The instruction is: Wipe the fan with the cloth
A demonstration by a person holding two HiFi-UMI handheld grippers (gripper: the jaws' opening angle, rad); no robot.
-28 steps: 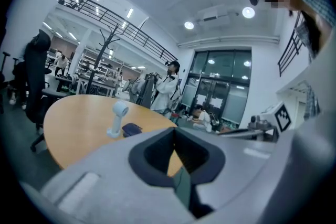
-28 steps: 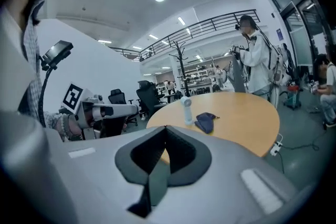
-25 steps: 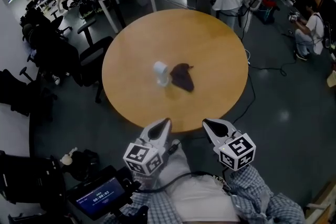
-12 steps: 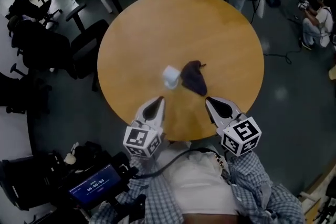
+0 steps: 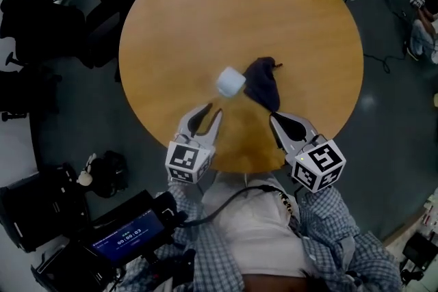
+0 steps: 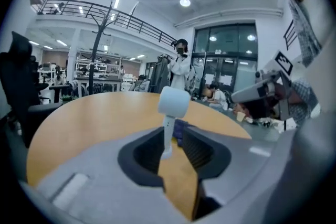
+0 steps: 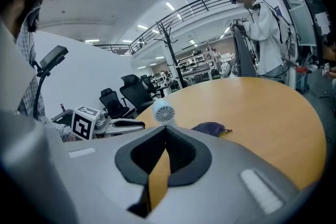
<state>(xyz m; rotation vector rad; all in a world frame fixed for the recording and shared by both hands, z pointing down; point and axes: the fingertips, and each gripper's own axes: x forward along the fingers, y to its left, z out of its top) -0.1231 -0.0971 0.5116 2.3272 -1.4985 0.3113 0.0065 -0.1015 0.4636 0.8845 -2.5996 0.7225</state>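
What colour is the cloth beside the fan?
Dark bluish purple; the cloth shows best in the head view.

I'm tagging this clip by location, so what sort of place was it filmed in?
Probably an open-plan lab or workshop-style office. A round wooden table stands in the middle, with black office chairs nearby. Behind them are equipment racks and a railed mezzanine.

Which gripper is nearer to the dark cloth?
Right. The right gripper sits just short of the near edge of the cloth; the left gripper is farther, in front of the small white fan.
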